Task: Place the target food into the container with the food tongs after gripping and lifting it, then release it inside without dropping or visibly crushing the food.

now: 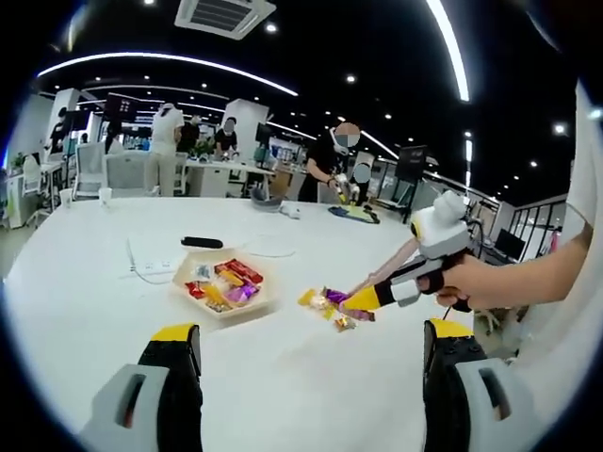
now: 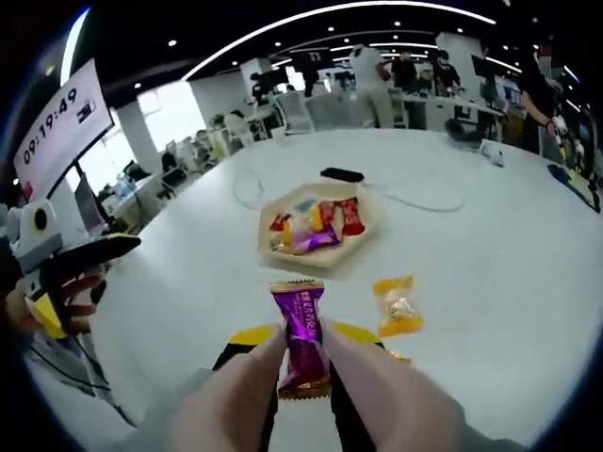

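A shallow beige container (image 1: 267,299) (image 2: 267,247) sits mid-table with several wrapped candies in it. In the right gripper view my right gripper (image 2: 303,356), fitted with pinkish tongs with yellow tips, is shut on a purple-wrapped candy (image 2: 301,331) that stands upright between the tongs, short of the container. A yellow-wrapped candy (image 2: 396,305) lies on the table just right of it. In the left gripper view the right gripper (image 1: 350,301), held by a hand (image 1: 480,282), grips the purple candy (image 1: 334,298) to the right of the container. My left gripper (image 1: 311,363) hangs wide open, holding nothing.
A black remote-like bar (image 1: 202,243) (image 2: 341,174) and a white cable (image 1: 151,270) (image 2: 419,200) lie beyond the container on the white table (image 1: 94,282). The left gripper (image 2: 71,259) is at the table's left edge. Several people stand at desks behind.
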### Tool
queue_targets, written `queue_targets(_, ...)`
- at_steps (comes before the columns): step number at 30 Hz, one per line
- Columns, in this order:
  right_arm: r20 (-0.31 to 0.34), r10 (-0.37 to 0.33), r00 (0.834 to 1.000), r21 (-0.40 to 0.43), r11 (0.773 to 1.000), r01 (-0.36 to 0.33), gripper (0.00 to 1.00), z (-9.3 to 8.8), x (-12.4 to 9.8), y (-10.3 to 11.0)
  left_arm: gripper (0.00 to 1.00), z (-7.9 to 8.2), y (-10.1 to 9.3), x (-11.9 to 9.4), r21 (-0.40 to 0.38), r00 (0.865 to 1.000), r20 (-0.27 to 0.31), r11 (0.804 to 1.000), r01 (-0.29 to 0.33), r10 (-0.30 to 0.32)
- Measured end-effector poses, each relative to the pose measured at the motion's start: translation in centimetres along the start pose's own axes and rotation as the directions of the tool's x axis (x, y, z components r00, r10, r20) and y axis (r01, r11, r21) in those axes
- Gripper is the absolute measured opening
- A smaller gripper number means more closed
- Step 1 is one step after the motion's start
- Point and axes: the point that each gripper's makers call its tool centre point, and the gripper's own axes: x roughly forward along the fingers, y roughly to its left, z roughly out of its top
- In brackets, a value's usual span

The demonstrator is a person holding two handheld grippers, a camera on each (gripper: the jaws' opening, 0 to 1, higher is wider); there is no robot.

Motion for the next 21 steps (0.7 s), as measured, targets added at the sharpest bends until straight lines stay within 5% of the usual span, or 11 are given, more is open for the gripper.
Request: queue_targets(21,0.059,-0.014,0.998,-0.019,1.0,0.015,0.2,2.8,-0.4,-0.7,0.99,0.1,-0.3,-0.7,0.017,1.0,0.007,1.0,-0.017,0.017)
